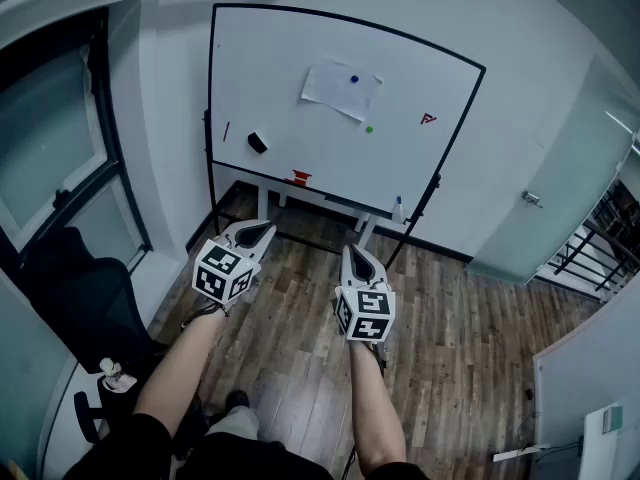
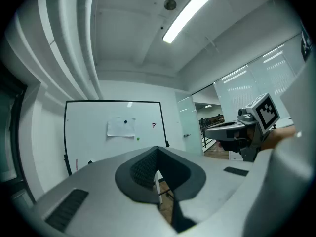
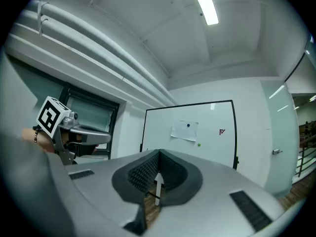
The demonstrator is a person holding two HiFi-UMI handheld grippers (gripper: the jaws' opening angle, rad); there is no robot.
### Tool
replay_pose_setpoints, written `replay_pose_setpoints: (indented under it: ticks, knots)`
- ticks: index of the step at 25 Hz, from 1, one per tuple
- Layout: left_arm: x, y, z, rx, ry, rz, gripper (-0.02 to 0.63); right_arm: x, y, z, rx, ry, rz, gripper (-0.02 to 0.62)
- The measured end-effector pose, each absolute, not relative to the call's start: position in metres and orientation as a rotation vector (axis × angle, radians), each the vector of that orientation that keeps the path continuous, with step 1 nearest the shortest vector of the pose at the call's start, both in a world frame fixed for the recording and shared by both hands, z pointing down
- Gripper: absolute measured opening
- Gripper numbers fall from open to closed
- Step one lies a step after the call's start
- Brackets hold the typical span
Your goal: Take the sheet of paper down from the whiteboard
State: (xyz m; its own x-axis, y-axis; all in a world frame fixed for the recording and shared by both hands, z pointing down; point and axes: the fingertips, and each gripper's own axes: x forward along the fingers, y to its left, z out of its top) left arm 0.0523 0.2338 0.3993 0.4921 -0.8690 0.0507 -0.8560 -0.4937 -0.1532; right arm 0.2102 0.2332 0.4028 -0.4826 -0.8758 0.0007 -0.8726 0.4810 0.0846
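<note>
While both pairs of jaws are pressed together with nothing between them, the left gripper and the right gripper are held level, side by side and apart, over the wooden floor, both pointing toward the whiteboard. Each gripper view shows its ribbed pads meeting at the tip, and the other gripper off to one side. The sheet of paper hangs slightly tilted on the upper middle of the whiteboard, well apart from both grippers, pinned by a blue magnet near its top. A green magnet sits just below the sheet's lower corner. A black eraser clings to the board lower left, and a small red mark shows at right.
</note>
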Motion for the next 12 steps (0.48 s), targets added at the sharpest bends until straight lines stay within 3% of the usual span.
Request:
replay_pose_setpoints:
  ticks: [12]
  knots:
    - [0.078,0.267,0.39,-2.602,1.567,-0.182,0.02,0.244,0.269,0.388,1.592,-2.667,-0.139,0.023]
